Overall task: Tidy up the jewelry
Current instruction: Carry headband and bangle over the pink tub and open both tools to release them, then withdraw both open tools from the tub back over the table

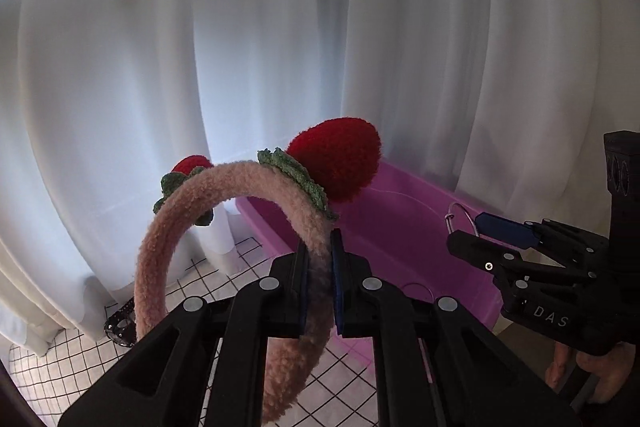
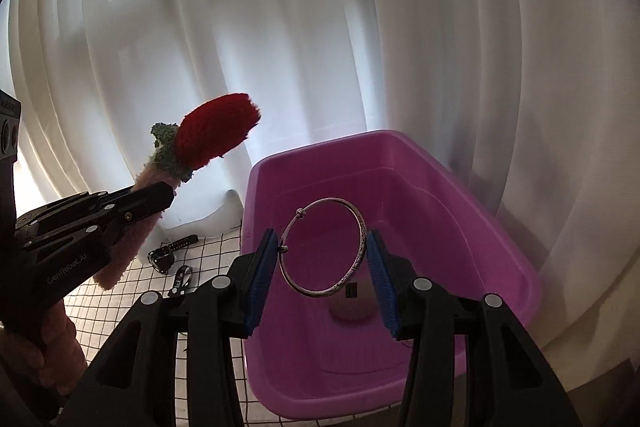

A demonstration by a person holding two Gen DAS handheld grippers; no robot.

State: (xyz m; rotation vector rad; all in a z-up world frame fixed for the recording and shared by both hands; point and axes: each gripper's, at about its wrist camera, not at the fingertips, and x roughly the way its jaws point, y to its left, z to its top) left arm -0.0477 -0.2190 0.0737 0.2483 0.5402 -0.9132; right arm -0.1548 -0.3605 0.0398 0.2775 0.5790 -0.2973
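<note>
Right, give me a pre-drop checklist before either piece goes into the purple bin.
1. Left tool shut on the fuzzy pink headband: ok, band pinched between the pads.
2. Right tool shut on the silver bangle: ok, ring spans both blue pads.
3. Bangle over the purple bin: ok in the right wrist view.
4. Headband over the bin: not ok, most of it hangs over the checked cloth.
5. Bin has room: ok, only a small round item on its floor.
6. Tools apart from each other: ok, a gap shows between them.
</note>
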